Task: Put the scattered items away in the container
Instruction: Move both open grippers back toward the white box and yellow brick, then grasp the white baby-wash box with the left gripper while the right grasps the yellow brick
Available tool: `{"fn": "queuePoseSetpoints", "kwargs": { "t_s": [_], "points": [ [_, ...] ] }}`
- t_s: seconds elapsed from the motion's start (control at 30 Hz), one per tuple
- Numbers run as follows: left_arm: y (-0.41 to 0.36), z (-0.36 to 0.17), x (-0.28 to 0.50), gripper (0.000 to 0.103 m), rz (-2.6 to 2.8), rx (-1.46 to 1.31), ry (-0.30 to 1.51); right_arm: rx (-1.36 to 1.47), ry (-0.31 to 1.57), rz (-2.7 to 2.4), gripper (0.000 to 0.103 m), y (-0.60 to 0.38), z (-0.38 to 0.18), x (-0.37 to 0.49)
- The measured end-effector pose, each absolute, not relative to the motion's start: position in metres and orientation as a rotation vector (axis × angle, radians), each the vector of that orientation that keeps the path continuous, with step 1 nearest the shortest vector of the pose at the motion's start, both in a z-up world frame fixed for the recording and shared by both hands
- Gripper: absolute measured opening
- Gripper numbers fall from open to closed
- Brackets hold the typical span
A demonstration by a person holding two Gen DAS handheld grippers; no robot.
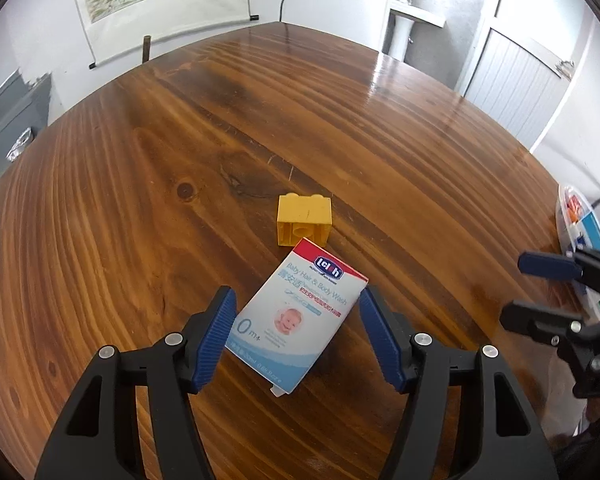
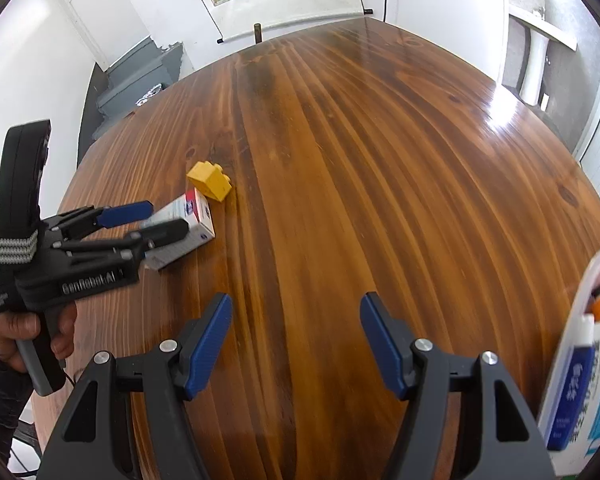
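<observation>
A: How far along was it?

B: The tub at 4 o'clock already held several items; the box and brick lay touching on the table.

A: The grippers?

B: The left gripper straddled the box, wide open, holding nothing. The right gripper was open and empty. Bare wood ran toward 12; the edge was close at 9.

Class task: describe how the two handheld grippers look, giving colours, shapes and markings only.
Both are matte black frames with silver rivets and ribbed blue pads on the jaws. The left gripper shows pale "GenRobot.AI" lettering, a grey striped strap and a grey handle. The right gripper looks alike.
</observation>
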State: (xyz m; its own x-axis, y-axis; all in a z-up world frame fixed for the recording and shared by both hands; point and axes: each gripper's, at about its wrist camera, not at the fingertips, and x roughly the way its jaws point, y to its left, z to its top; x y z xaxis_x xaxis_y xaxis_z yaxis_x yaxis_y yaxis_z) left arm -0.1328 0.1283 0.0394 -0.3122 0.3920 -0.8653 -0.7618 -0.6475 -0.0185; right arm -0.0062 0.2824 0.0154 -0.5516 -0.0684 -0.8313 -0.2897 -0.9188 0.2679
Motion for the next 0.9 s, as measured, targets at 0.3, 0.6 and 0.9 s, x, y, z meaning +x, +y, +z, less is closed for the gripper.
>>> {"fn": "queuePoseSetpoints", "kwargs": {
  "t_s": [0.3, 0.6, 0.9],
  "points": [
    [0.119, 0.023, -0.137, 0.068, 2.018, -1.18, 0.472, -1.37, 0.489, 2.679, 0.071, 0.269, 0.025, -0.053],
    [0.117, 0.015, -0.147, 0.068, 2.05, -1.208, 0.332, -1.383, 0.51, 2.688, 0.071, 0.269, 0.021, -0.087],
    [0.107, 0.017, -0.136, 0.051, 2.136, -1.241, 0.324, -1.417, 0.534, 2.723, 0.071, 0.263, 0.017, -0.116]
  ]
}}
